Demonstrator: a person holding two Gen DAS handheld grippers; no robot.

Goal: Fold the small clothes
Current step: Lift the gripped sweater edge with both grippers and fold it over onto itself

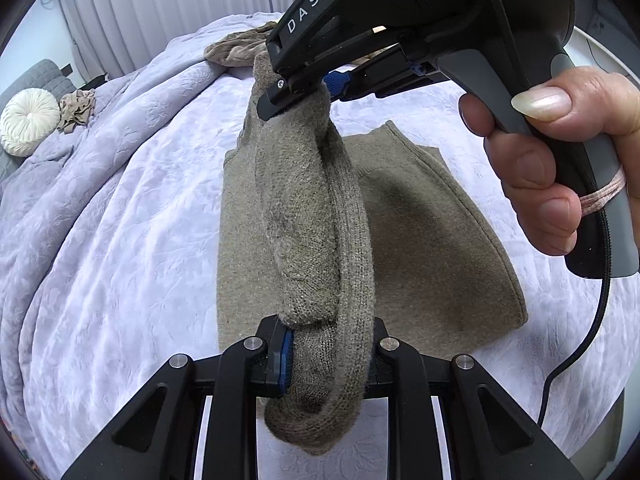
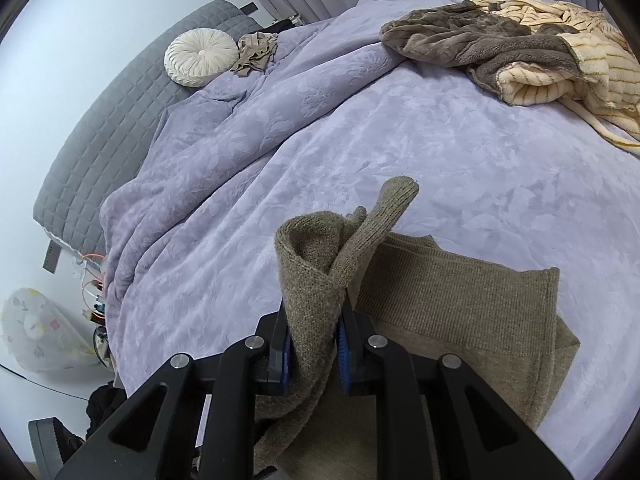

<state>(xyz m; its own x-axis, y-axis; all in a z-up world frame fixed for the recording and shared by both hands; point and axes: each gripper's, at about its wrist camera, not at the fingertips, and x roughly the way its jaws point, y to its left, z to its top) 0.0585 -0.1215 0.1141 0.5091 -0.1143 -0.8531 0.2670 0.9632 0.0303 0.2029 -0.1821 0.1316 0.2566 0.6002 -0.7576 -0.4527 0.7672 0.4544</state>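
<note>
An olive-brown knit garment (image 1: pixel 420 216) lies partly flat on the lilac bedspread (image 1: pixel 140 200). One edge of it is lifted into a thick roll (image 1: pixel 316 216) strung between both grippers. My left gripper (image 1: pixel 326 356) is shut on the near end of the roll. My right gripper (image 1: pixel 304 92) is shut on the far end, above the garment's far edge. In the right wrist view the right gripper (image 2: pixel 314 344) pinches a bunched fold of the knit garment (image 2: pixel 316 280), with its ribbed flat part (image 2: pixel 460 300) below and to the right.
A pile of brown and cream striped fleece clothes (image 2: pixel 520 48) lies at the far right of the bed. A round cream cushion (image 2: pixel 200 56) and a crumpled beige cloth (image 2: pixel 256 54) sit by the grey headboard (image 2: pixel 120 120). The bed's left edge drops to floor clutter (image 2: pixel 92 296).
</note>
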